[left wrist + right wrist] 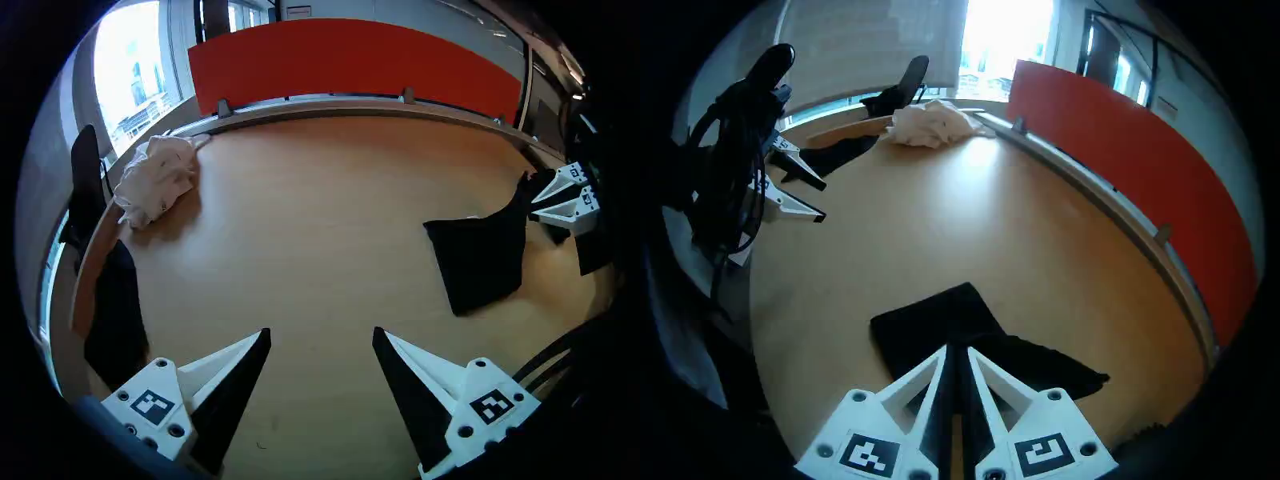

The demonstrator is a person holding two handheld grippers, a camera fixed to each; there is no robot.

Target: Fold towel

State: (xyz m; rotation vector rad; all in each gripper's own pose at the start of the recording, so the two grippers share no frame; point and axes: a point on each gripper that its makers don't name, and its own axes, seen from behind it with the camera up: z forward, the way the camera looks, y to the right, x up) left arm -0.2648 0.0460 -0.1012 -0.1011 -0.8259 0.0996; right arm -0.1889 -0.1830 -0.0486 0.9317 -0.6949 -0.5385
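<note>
While the right gripper [959, 362] pinches the black towel [932, 324] at its fingertips, likely to raise an edge for folding, the left gripper [322, 342] hangs spread and empty, towel off to its right.

I am working in an office. Under me lies a long, curved wooden desk [320, 200] with a red divider screen [352, 60] standing on brackets along its far edge. A black office chair [86, 172] is drawn up at one end, beside tall windows [132, 72] with blinds [872, 40].
</note>
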